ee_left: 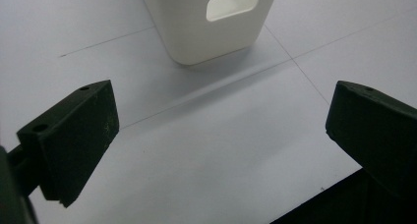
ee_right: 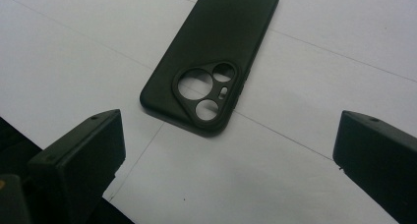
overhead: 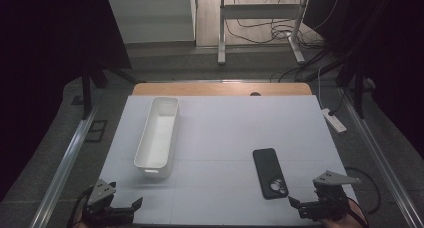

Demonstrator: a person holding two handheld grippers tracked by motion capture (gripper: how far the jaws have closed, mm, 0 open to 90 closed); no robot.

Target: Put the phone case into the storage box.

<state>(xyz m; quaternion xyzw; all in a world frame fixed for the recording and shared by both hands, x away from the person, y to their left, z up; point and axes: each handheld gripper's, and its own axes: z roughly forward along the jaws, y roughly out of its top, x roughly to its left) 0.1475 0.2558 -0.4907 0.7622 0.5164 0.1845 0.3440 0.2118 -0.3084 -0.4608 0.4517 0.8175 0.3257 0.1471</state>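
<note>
A black phone case (overhead: pixel 270 172) lies flat on the white table sheet at the front right, camera cutouts toward me; it also shows in the right gripper view (ee_right: pixel 211 57). A long white plastic bin (overhead: pixel 158 137) stands left of centre, its handle-slot end (ee_left: pixel 216 17) facing the left gripper. My left gripper (overhead: pixel 125 210) rests at the front left edge, open, nothing between its jaws (ee_left: pixel 221 135). My right gripper (overhead: pixel 300 205) sits at the front right, just short of the case, open and empty (ee_right: pixel 226 150).
The white sheet (overhead: pixel 225 133) covers most of the wooden table (overhead: pixel 220 89). Metal rails run along both sides. A white power strip (overhead: pixel 334 120) lies off the right edge. Desk legs and cables (overhead: pixel 260 33) stand beyond the far edge.
</note>
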